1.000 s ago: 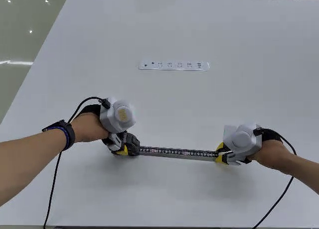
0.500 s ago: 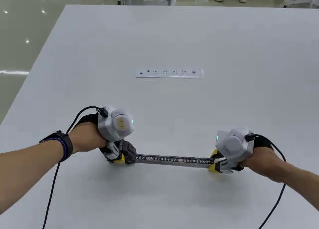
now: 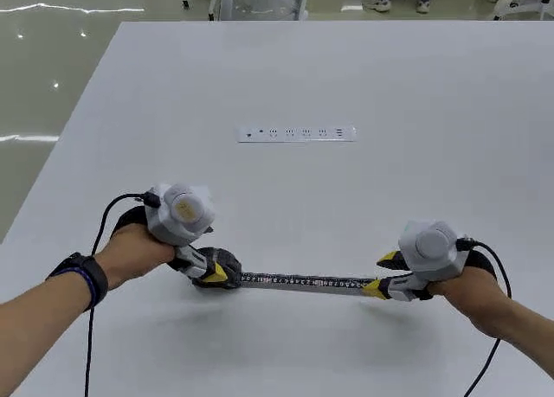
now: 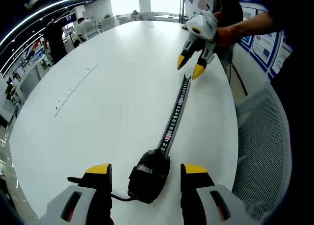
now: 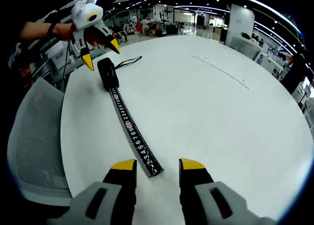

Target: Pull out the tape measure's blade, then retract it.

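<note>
Black-and-yellow tape measure point(image 3: 221, 268) lay on the white counter point(image 3: 346, 198), steel blade point(image 3: 303, 282) drawn out, left hand-held gripper point(image 4: 146, 168) and right hand-held gripper point(image 5: 157, 164) both spread, clamping nothing; seemingly only retraction remained.

white table point(image 3: 415, 86) — tape measure point(image 3: 299, 282), extended, power strip point(image 3: 297, 134)

An open-plan office — rows of desks point(image 5: 147, 26), ceiling light strips point(image 4: 59, 3), a mesh chair point(image 5: 34, 146), white table point(image 3: 346, 77).
</note>
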`<state>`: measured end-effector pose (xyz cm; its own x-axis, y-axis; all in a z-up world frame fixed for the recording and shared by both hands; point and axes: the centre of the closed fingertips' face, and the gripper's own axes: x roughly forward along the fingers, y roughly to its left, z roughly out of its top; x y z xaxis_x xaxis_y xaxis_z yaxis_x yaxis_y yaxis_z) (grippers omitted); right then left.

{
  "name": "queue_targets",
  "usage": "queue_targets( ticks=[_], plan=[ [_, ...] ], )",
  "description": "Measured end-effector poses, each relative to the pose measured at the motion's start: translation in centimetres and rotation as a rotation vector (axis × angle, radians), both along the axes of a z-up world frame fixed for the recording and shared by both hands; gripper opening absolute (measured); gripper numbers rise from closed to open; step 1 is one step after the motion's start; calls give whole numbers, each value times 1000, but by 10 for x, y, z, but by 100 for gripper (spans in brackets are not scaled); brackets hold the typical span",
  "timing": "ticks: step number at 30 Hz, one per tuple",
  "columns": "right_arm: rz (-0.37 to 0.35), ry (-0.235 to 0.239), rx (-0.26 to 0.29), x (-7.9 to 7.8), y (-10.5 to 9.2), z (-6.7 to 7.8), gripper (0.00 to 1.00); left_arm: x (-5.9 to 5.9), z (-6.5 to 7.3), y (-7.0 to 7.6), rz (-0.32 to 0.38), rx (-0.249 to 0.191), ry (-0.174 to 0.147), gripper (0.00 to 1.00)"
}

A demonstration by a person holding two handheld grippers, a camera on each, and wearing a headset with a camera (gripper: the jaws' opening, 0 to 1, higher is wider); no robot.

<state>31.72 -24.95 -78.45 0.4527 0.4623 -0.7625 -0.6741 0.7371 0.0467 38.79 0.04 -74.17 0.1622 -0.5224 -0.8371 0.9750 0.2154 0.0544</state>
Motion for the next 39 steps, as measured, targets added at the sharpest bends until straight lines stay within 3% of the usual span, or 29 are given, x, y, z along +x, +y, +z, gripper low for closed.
queue_targets(
  ticks=[5,14,20,28,31,39],
  plan=[
    [-70,-23,50,-2,-6,8,37,-11,5,9,102,-81,33,54],
    [-112,-25,92,-21,-6,5,40,-28,14,29,219,-152,32,57],
    [-138,-27,104,-31,-2,8,45,-28,23,38,296,-203,34,57],
    [-156,-58,116,-40,2,21,50,-34,46,48,383,-279,13,59],
    [-173,-68,123,-44,1,26,53,-36,60,50,429,-330,-8,60],
    [-185,-98,125,-47,3,40,56,-48,74,61,449,-346,-42,61]
  ],
)
